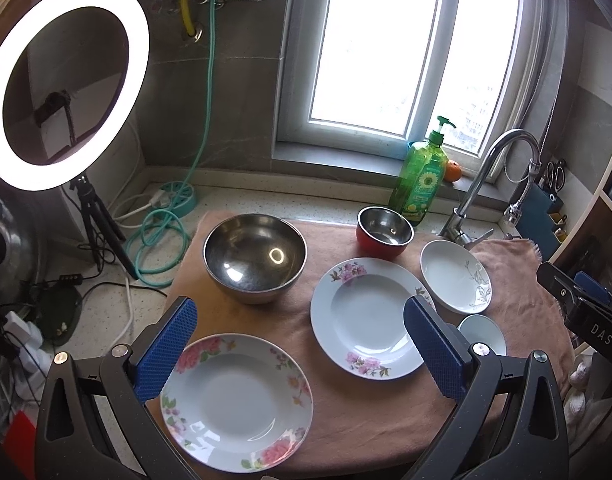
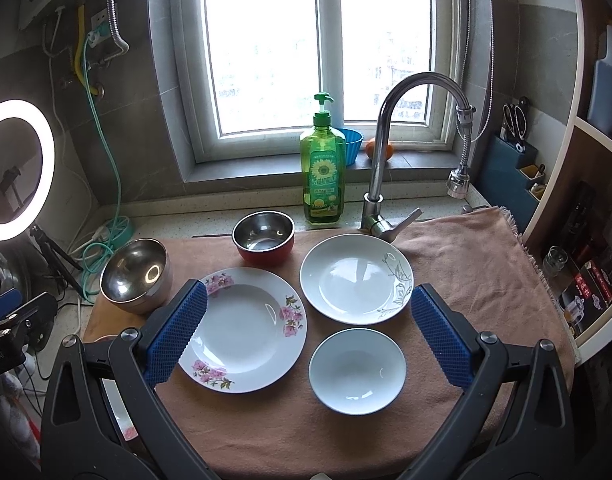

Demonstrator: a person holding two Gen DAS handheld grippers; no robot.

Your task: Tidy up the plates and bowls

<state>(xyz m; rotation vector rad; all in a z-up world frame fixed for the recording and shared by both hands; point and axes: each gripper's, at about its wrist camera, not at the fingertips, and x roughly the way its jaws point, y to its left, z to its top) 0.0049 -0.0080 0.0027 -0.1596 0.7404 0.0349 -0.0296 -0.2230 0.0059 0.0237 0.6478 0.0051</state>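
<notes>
The left tool (image 1: 299, 346) hangs wide open and empty above the near end of the desk (image 1: 233, 204), its blue fingers (image 1: 167, 350) gripping nothing. The right tool (image 2: 308, 334) is likewise spread wide and empty. Under the left tool lies a pink-flowered plate (image 1: 237, 403), and just beyond it a second flowered plate (image 1: 370, 318). Under the right tool sits a small plain white bowl (image 2: 358, 371), close beside that second plate. Farther back, a white dish with a grey vine pattern (image 2: 356, 279) lies just in front of the faucet (image 2: 386, 148). A large steel bowl (image 1: 255, 258) stands at the back left, and a smaller red-sided steel bowl (image 1: 384, 232) at the back, near a green soap bottle (image 1: 420, 180). All six pieces lie singly on a tan towel (image 1: 346, 432), none stacked. By the look of it, the sorting has not begun; every plate and bowl remains to be gathered.
</notes>
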